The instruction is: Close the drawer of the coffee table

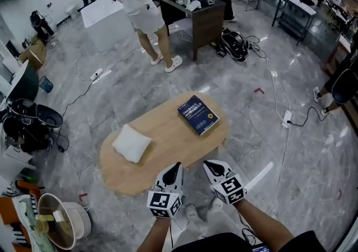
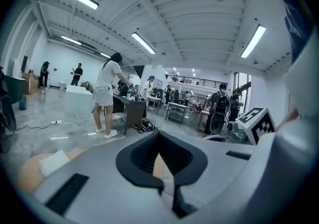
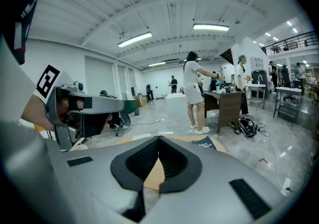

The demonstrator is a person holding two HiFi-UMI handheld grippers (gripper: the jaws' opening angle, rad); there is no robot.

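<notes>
Drawer of the coffee table shows in no view, so whether it stands out or is already pushed home cannot be read; from above only the top is seen, and the drawer probably sits under the near edge, hidden by that top.

The left tool (image 1: 177, 167) has its jaws brought together with nothing between them. Its own camera looks past the tips at bare wood. The right tool (image 1: 210, 164) is the same, jaws closed and empty. Both hang side by side just short of the near rim of the coffee table (image 1: 162, 125), tips aimed at it, touching nothing. By my judgement the closing push is not yet made, or at least no contact with a drawer front is visible; the whole step seems left to do.

On the oval wooden tabletop lie a dark blue book (image 1: 198, 115) toward the far right and a white cushion (image 1: 132, 143) toward the left, well apart from each other.

Around it is a grey polished floor (image 1: 112, 99) crossed by cables, with a power strip (image 1: 96, 74) to the left. Farther off, a person in white (image 1: 146, 10) stands at a dark desk (image 1: 196, 18), black bags (image 1: 235, 43) lie beside it, and more people stand at the back of the hall.
</notes>
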